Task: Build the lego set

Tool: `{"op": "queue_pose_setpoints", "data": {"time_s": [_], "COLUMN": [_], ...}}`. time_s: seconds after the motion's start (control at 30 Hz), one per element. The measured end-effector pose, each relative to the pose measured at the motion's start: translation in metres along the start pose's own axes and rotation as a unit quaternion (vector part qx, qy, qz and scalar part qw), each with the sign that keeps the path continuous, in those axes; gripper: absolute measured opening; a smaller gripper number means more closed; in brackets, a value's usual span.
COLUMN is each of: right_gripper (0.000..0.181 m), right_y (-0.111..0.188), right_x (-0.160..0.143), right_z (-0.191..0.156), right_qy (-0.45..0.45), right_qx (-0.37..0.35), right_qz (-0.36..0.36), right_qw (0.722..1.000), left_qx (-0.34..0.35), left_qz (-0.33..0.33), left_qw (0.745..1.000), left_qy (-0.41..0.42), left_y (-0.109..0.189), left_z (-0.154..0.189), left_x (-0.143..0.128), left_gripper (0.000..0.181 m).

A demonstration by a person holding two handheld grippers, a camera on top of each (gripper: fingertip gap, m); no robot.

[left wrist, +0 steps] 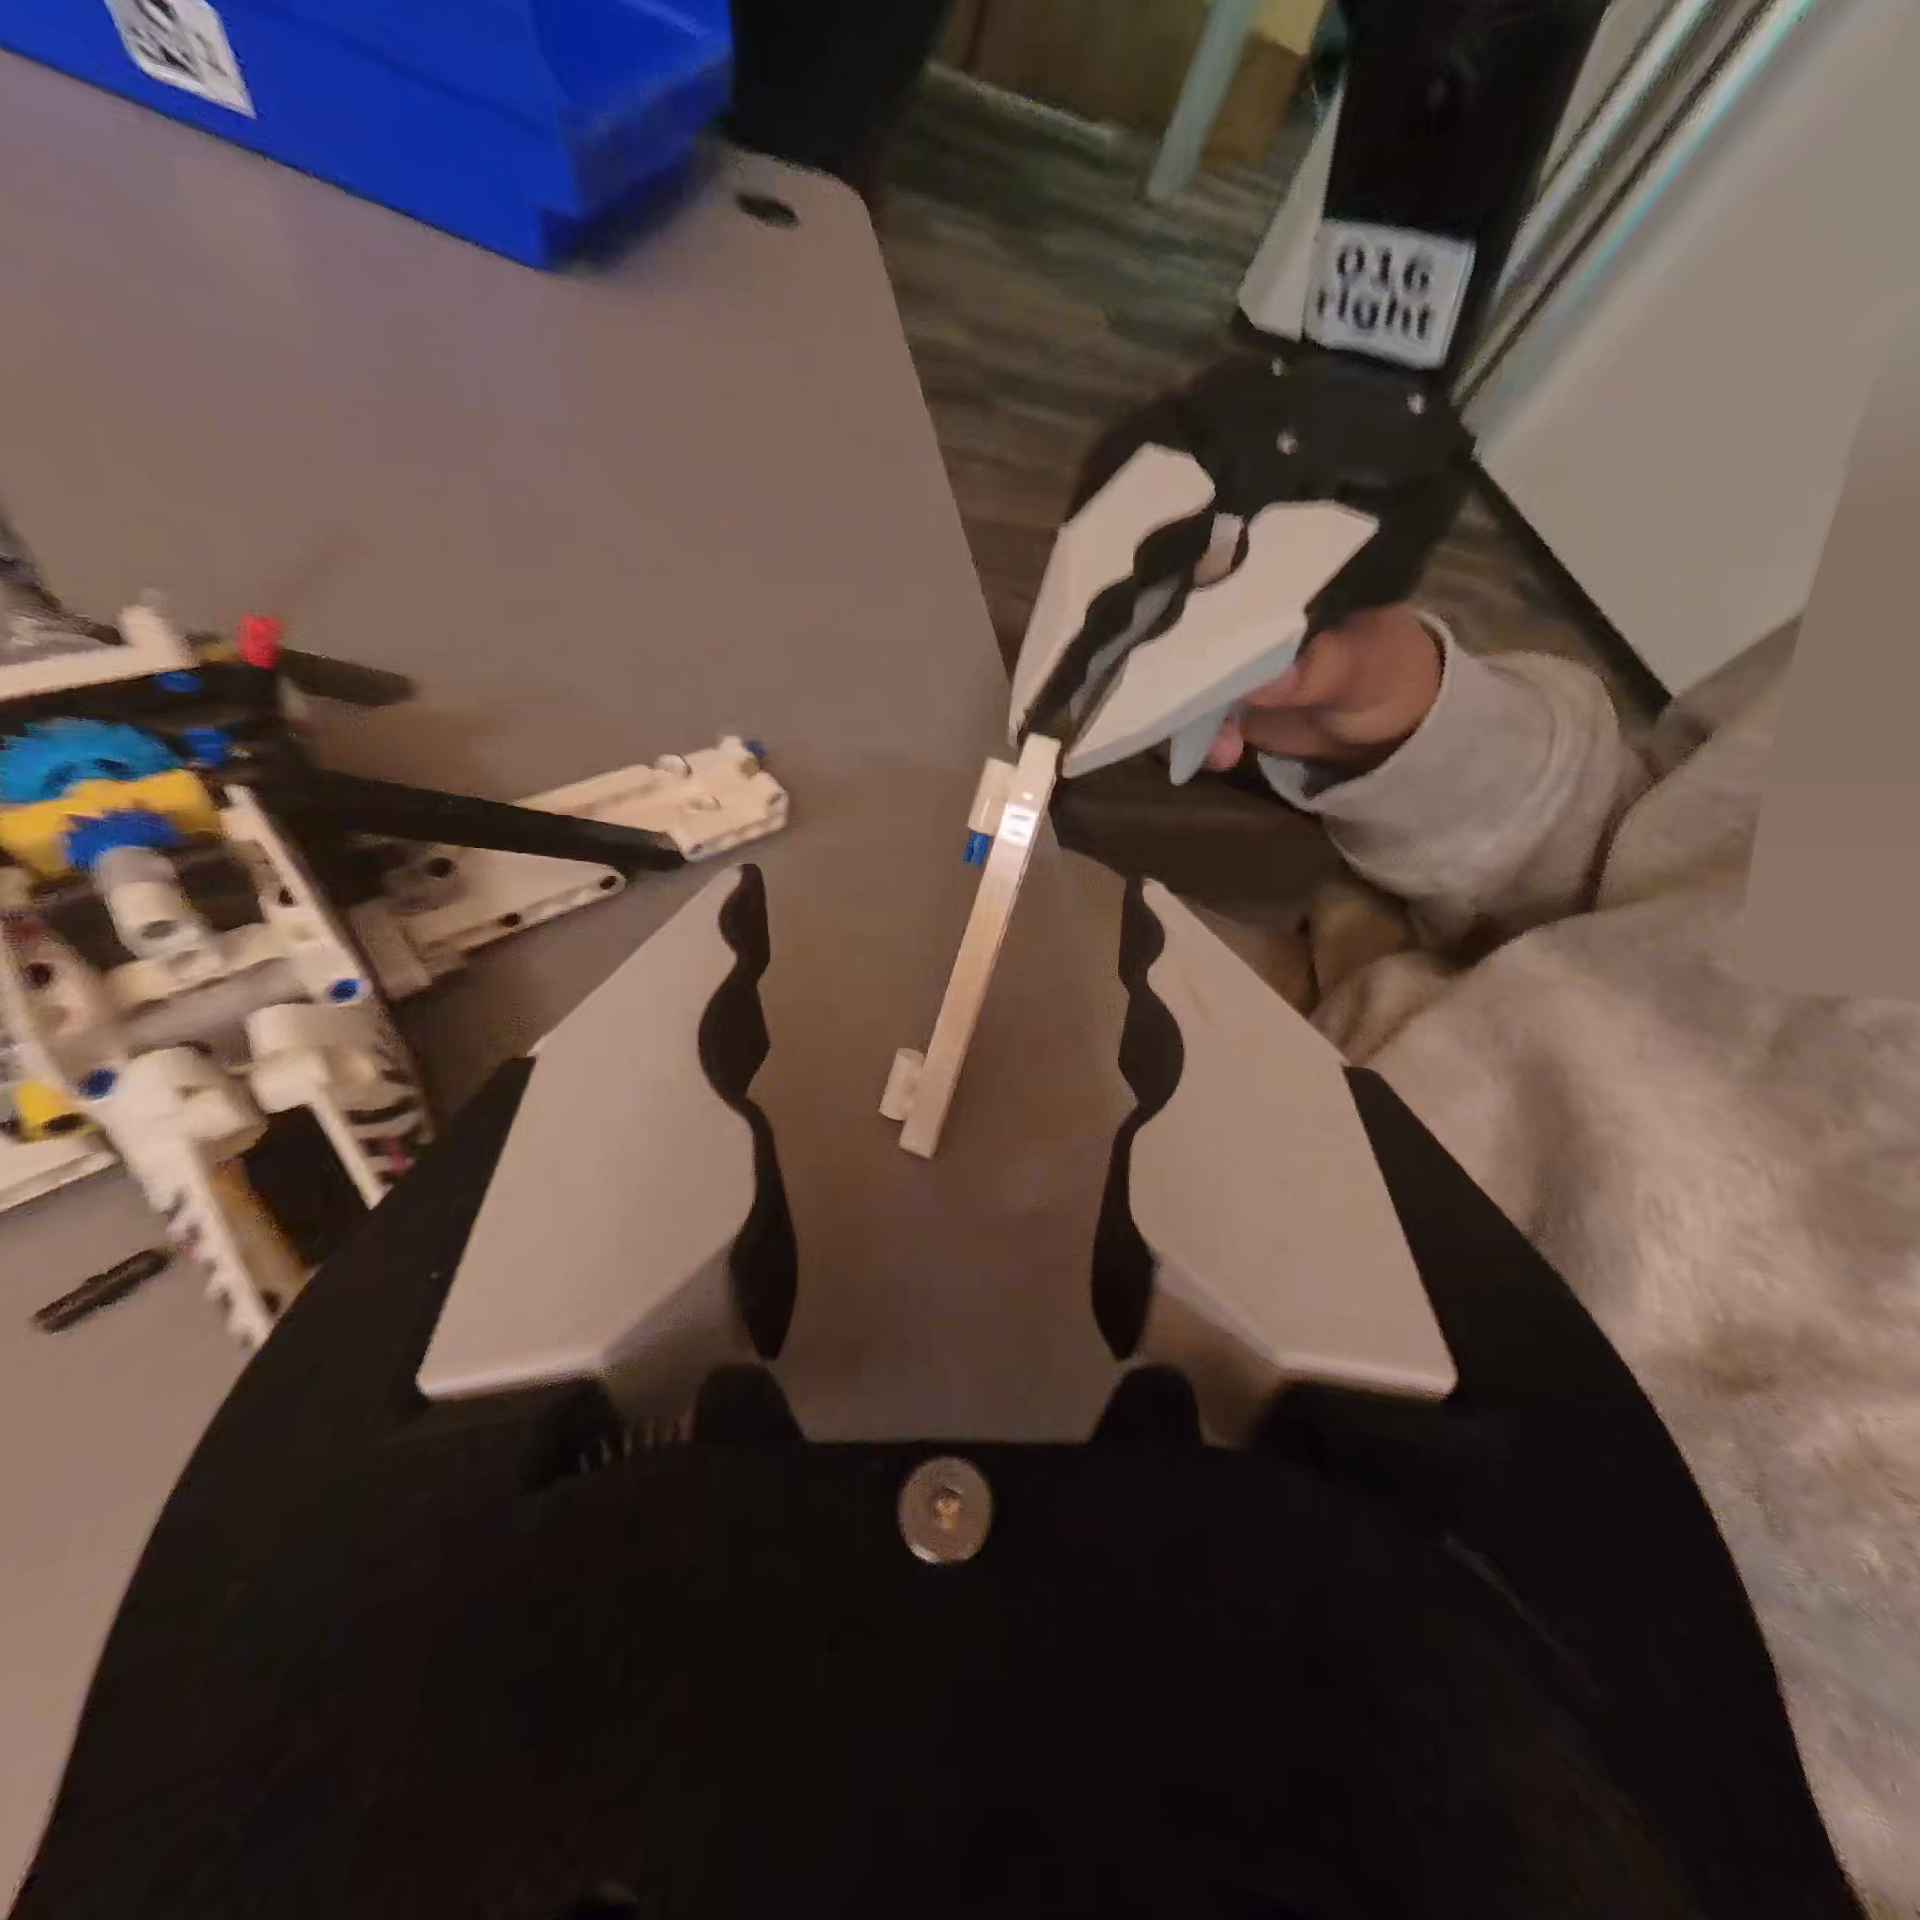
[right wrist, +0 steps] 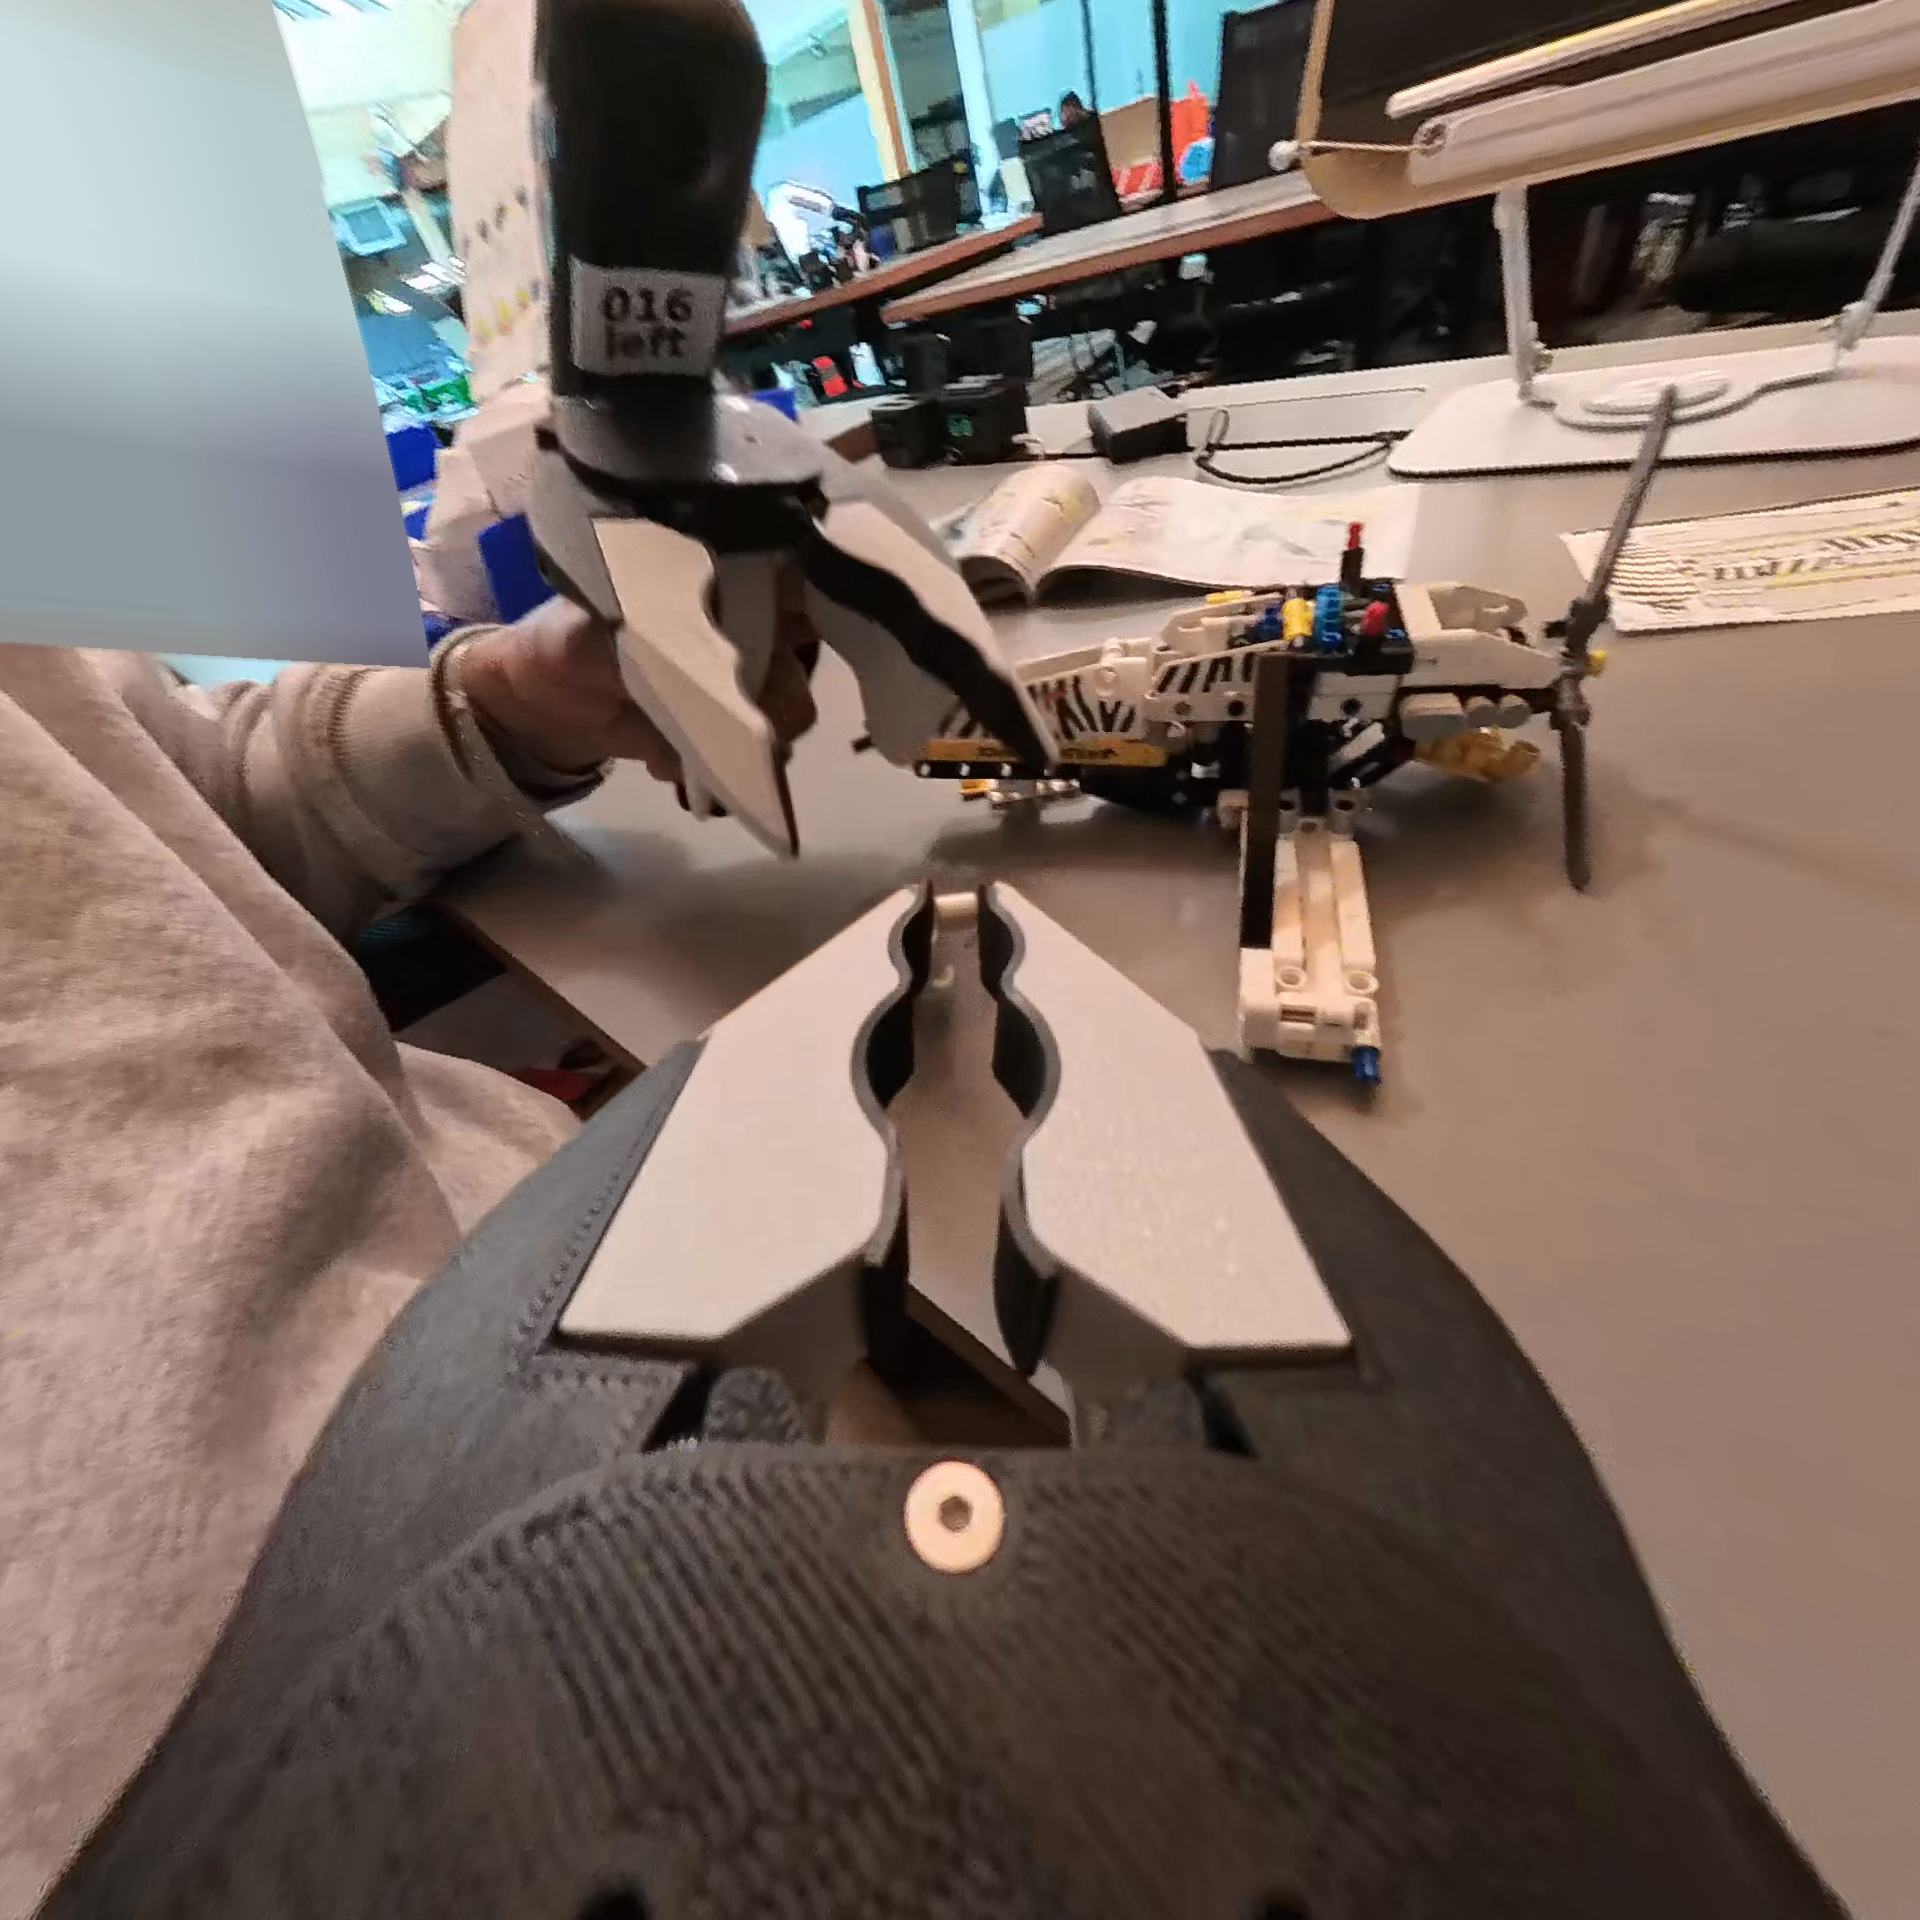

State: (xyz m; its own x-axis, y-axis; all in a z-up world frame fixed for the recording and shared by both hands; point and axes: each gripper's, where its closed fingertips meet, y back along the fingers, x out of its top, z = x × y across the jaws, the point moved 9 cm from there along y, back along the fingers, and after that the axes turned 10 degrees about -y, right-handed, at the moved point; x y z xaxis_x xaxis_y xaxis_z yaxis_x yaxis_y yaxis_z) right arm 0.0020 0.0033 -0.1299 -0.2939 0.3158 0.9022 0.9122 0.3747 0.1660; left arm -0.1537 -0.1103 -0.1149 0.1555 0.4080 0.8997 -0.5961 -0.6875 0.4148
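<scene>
Your right hand-held gripper (left wrist: pixel 1039 732) is clenched on the top end of a long, flat white plastic Lego beam (left wrist: pixel 977 966), which hangs down from its fingertips in the air just off the corner of the grey desk (left wrist: pixel 623 468). A small blue pin (left wrist: pixel 974 847) and a short white connector sit near the beam's upper end, and another white stub juts out at its lower end. In the right wrist view only the tip of the beam (right wrist: pixel 954 914) shows between the nearly closed fingers.

Your left hand-held gripper (left wrist: pixel 940 883) is released, its jaws spread wide with the beam's lower half hanging between them, touched by neither finger.

Farther out, the part-built Lego model (right wrist: pixel 1299 686), white with zebra-striped panels, yellow trim and a grey propeller, lies on the desk to the left gripper's left side, well apart from the beam. An open instruction booklet (right wrist: pixel 1143 535) lies behind it, and a blue plastic bin (left wrist: pixel 436 114) stands at the desk's far edge.

The step in hand looks like a handover or regrip of the beam between the two grippers before it goes onto the model. The next move likely calls for you to close the left fingers squarely on the beam's flat faces, clear of the blue pin, before the right lets go; a skewed pinch could twist the piece or drop it off the desk's edge.
</scene>
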Motion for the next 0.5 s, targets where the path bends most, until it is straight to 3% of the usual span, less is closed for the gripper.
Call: {"op": "queue_pose_setpoints", "data": {"time_s": [0.13,0.27,0.37,0.5], "right_gripper": [0.006,0.006,0.005,0.007], "right_y": [-0.005,-0.011,-0.017,-0.016], "right_x": [0.004,0.005,0.005,0.01], "right_z": [-0.004,-0.006,-0.008,-0.01], "right_qy": [0.0,0.004,0.0,0.0], "right_qx": [0.033,0.035,0.038,0.032], "right_qz": [0.01,0.008,0.011,0.051], "right_qw": [0.999,0.999,0.999,0.998], "left_qx": [-0.014,-0.017,-0.021,-0.046], "left_qz": [-0.055,-0.076,-0.071,-0.018], "left_qw": [0.998,0.997,0.997,0.998], "left_qy": [-0.02,-0.03,-0.018,0.042], "left_y": [-0.015,-0.024,-0.027,-0.021], "left_z": [0.011,0.017,0.017,0.012], "left_x": [-0.008,-0.012,-0.014,-0.009], "left_gripper": [0.064,0.047,0.01,0.009]}}
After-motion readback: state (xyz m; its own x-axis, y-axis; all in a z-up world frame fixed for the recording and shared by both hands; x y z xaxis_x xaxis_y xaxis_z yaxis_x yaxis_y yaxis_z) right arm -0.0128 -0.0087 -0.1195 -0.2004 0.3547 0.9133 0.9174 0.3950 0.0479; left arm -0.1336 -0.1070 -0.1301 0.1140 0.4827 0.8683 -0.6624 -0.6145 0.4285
